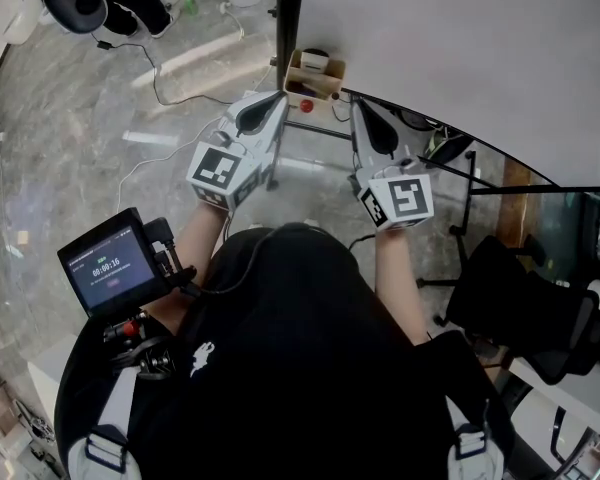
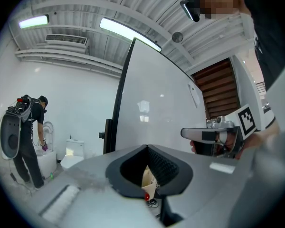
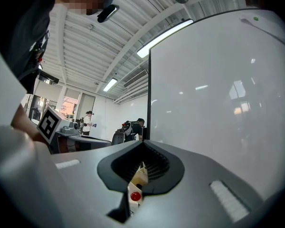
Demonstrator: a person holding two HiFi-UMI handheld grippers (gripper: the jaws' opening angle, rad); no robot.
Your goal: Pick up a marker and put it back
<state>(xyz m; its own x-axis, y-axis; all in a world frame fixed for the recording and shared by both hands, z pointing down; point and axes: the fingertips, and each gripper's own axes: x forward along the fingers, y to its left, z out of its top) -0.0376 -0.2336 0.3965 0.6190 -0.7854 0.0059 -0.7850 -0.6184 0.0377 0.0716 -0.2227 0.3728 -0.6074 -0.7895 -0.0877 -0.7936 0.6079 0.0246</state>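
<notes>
While both point at the wooden box by the whiteboard, left gripper and right gripper sit near it, fingers pressed together on nothing; arm screen text unreadable

Bright ceiling strip lights; glare on whiteboard; fisheye edges dark, warped.

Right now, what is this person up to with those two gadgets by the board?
A person in a black top holds a grey hand-held tool in each hand. Both point level at a small light-brown open box at the edge of a large white board. The left tool and the right tool are both shut and empty. A red-tipped item, probably a marker, sits at the box, and neither tool touches it. No pickup is under way.
</notes>
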